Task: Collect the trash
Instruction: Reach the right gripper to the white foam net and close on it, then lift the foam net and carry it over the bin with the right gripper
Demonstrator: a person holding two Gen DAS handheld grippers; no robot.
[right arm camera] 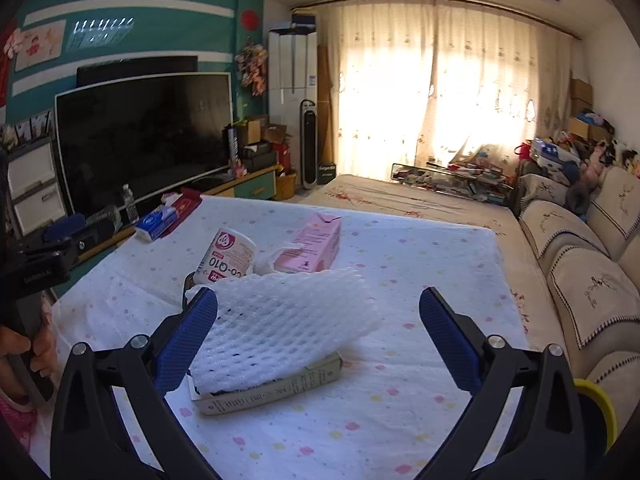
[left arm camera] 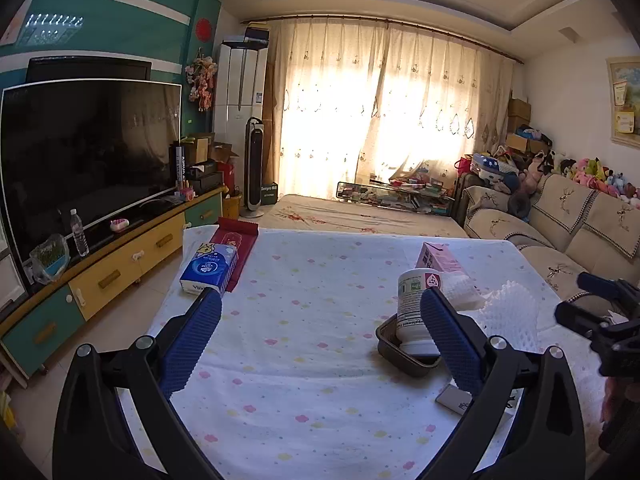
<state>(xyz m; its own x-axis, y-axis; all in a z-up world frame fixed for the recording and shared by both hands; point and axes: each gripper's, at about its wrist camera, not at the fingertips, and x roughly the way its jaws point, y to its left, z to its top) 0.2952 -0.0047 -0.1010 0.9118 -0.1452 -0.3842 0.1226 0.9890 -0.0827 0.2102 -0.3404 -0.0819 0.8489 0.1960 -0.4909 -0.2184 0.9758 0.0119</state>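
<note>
On the white flowered tablecloth [left arm camera: 304, 320] lie a white supplement bottle [left arm camera: 412, 312] resting in a dark tray [left arm camera: 396, 356], a pink carton [left arm camera: 440, 258], a white foam net [left arm camera: 508, 312] and a flat beige box [right arm camera: 272, 390]. In the right wrist view the foam net [right arm camera: 288, 320] lies on the beige box, with the bottle [right arm camera: 228, 256] and pink carton [right arm camera: 316, 244] behind. My left gripper [left arm camera: 320, 308] is open and empty above the cloth, left of the bottle. My right gripper [right arm camera: 318, 308] is open over the foam net.
A blue tissue pack [left arm camera: 208, 268] and a red packet [left arm camera: 236, 248] lie at the table's far left corner. A TV [left arm camera: 88, 152] on a low cabinet [left arm camera: 120, 264] stands left. A sofa [right arm camera: 580, 264] runs along the right. A yellow rim [right arm camera: 596, 404] shows at lower right.
</note>
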